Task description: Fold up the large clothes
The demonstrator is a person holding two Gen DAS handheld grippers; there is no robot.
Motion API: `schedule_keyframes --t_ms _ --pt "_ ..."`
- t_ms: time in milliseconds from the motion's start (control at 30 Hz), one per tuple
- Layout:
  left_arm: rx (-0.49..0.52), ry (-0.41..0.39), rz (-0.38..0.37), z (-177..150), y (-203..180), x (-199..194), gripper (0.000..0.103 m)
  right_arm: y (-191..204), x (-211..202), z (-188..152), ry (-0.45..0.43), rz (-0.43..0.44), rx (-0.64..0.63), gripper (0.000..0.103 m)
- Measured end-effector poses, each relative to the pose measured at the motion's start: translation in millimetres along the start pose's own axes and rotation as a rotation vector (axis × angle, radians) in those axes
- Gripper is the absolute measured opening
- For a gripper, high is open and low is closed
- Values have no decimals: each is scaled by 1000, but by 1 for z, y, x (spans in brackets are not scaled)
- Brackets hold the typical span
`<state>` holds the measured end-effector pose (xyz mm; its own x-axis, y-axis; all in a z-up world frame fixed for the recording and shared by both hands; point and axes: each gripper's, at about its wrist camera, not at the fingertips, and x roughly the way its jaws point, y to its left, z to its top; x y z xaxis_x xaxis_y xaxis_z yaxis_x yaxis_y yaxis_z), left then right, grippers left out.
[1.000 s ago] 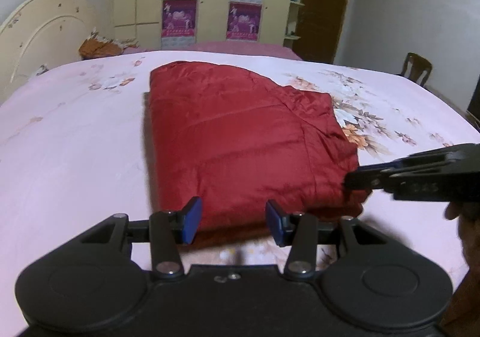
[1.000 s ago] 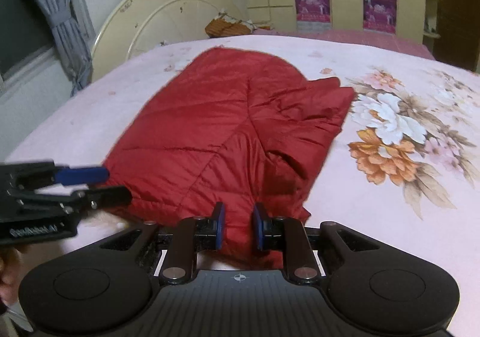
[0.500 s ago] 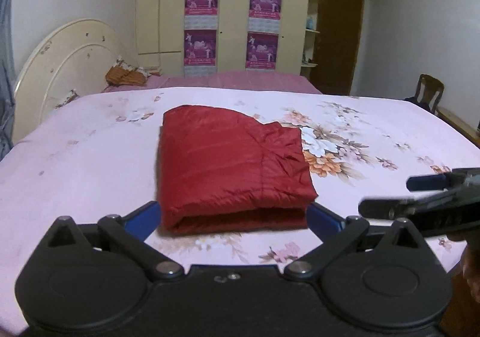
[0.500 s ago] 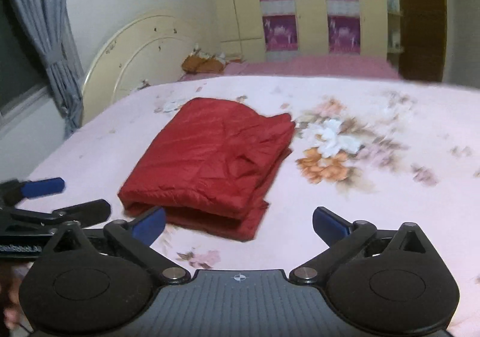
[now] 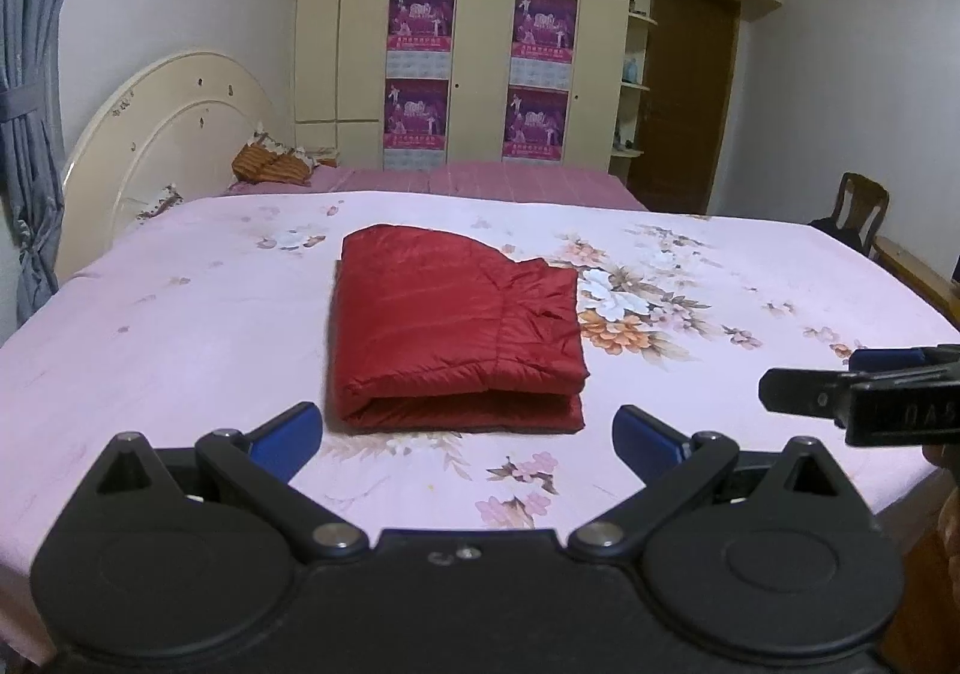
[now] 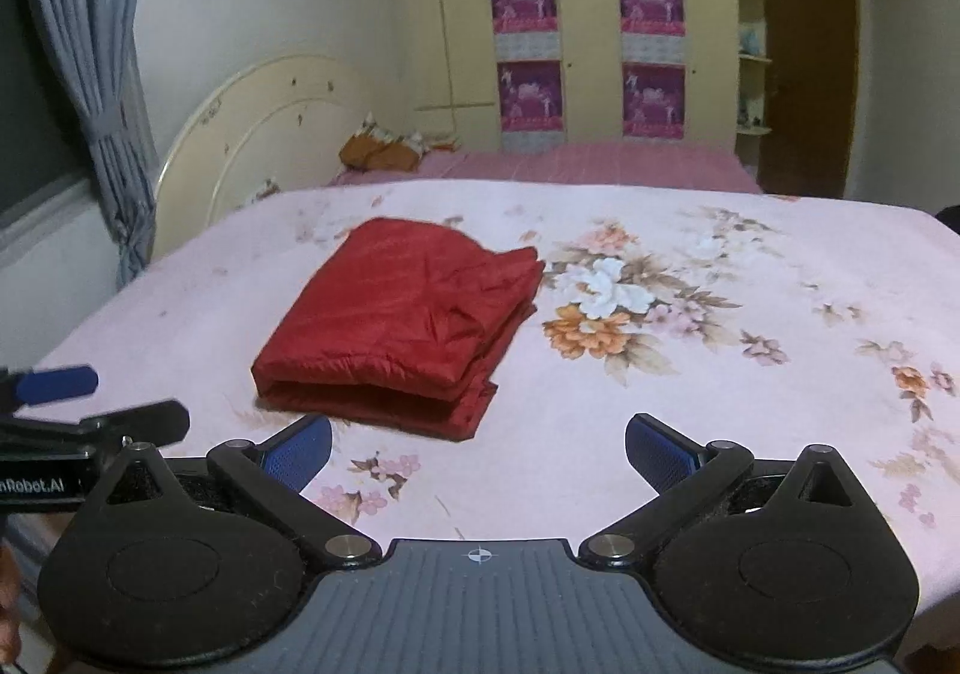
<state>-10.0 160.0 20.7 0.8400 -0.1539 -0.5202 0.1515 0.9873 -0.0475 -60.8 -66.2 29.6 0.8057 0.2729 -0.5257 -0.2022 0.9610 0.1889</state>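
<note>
The red jacket (image 5: 456,332) lies folded on the bed (image 5: 180,350), apart from both tools. The left hand-held gripper (image 5: 465,437) and right hand-held gripper (image 6: 477,449) are spread wide, holding nothing.

Bed (image 5: 180,350) covered by pink floral sheet (image 6: 750,386); folded red garment (image 5: 450,332) lying flat at centre, open fold facing the near edge.

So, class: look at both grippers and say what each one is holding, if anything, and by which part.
Nothing is held. The left gripper and the right gripper both stand open, short of the folded red jacket, which lies free on the bed.
</note>
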Motion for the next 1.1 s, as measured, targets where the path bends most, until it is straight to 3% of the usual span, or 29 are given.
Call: schedule_keyframes --t_ms 333,1100 --pt "-23 -20 4 -7 -1 -26 103 7 -37 -10 -33 -3 8 103" --pt "-21 -56 0 -9 1 -36 103 24 -47 -12 -50 6 -18 103"
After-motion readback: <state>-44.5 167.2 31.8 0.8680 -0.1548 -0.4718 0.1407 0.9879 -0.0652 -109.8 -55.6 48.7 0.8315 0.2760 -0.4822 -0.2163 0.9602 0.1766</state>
